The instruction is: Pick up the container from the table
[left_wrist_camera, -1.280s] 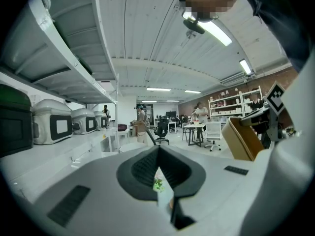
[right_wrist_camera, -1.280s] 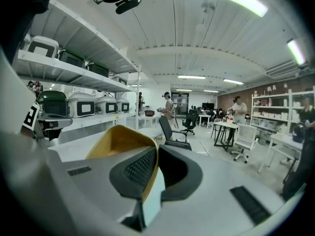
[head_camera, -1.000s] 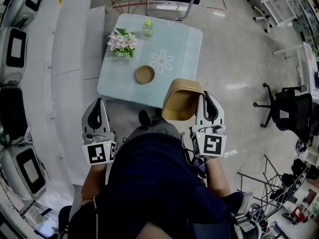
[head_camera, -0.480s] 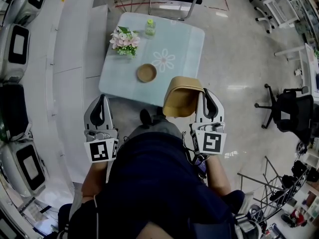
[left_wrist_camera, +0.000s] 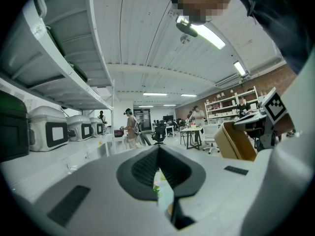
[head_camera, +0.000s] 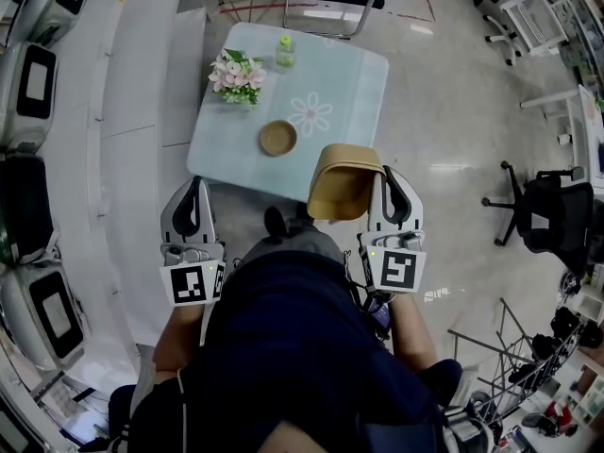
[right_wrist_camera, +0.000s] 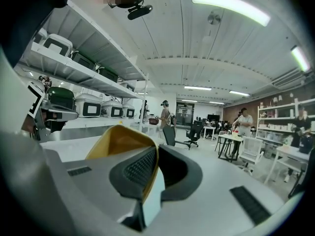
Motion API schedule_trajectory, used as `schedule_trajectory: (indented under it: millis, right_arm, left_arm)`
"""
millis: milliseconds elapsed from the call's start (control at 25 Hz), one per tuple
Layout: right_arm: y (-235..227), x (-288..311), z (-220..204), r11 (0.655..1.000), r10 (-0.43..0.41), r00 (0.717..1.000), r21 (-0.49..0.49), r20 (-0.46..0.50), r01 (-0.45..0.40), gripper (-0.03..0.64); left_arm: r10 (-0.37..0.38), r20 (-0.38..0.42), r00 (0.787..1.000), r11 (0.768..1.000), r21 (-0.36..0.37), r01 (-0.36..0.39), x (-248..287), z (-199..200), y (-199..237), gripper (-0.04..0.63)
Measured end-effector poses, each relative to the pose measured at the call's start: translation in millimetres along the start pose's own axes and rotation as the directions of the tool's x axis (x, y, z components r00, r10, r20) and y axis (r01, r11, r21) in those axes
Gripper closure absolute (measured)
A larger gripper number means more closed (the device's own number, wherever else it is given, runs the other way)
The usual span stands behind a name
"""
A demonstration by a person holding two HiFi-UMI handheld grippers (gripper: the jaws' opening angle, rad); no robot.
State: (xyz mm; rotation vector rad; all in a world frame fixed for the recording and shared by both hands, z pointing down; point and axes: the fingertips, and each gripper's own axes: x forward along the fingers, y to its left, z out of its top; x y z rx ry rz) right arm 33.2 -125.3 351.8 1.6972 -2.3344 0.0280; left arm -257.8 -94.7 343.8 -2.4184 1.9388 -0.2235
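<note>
Room: pale glossy floor (head_camera: 453,111), with shelving of white appliances (head_camera: 33,88) along the left.
Left gripper (head_camera: 194,189): near left of the table, jaws together with nothing between them.
Table (head_camera: 349,92): light blue, with a printed flower at its middle.
Flowers (head_camera: 236,75): a small bunch at the table's far left.
Bowl (head_camera: 277,138): wooden, near the table's middle, well apart from the flowers.
Bottle (head_camera: 285,51): small and green, at the far edge.
Container (head_camera: 344,185): tan, its mouth up, held over the table's near right edge.
Right gripper (head_camera: 388,179): jaws clamped on the container's right wall, one pad inside and one outside.
Office chair (head_camera: 547,210): black, far right on the floor.
</note>
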Motion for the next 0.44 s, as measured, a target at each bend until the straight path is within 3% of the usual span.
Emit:
schedule_trajectory:
  millis: [120, 440]
  right_arm:
    - [2, 1, 1, 1.000, 0.013, 1.000, -0.001, 0.020, -0.013, 0.600]
    - [5, 6, -14, 0.999, 0.041, 0.998, 0.015, -0.046, -0.041, 0.600]
  left_arm:
    - [0.002, -0.002, 1.000, 1.000, -0.003, -0.002, 0, -1, 0, 0.592]
    - [0.005, -0.012, 1.000, 1.000, -0.004, -0.005, -1, -3, 0, 0.592]
